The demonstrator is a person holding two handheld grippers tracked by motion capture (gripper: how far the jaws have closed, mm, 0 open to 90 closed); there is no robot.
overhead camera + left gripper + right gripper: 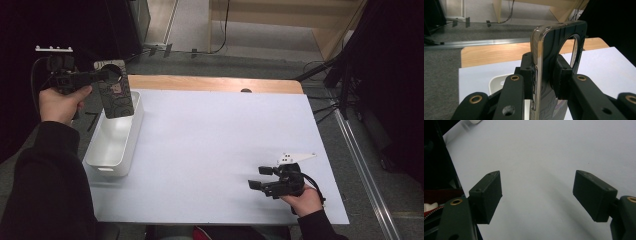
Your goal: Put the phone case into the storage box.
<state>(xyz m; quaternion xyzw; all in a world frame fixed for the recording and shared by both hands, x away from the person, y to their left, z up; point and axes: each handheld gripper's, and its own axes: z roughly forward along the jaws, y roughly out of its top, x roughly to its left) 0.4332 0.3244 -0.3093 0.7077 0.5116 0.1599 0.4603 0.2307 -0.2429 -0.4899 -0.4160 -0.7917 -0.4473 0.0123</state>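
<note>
A dark patterned phone case (116, 94) with a round camera hole hangs in the air above the far end of a white bin (116, 149). My left gripper (104, 76) is shut on its upper part. In the left gripper view the case (546, 62) stands edge-on between the two pads, its clear rim and round cutout rising above them. My right gripper (260, 177) rests low over the white sheet (215, 145) near the front right, jaws wide apart. In the right gripper view its gripper (537, 195) holds nothing, only the sheet between the fingers.
The white bin sits along the sheet's left edge and looks empty. A strip of bare wooden tabletop (210, 83) runs behind the sheet. Cables and a metal rail (360, 165) lie on the floor to the right.
</note>
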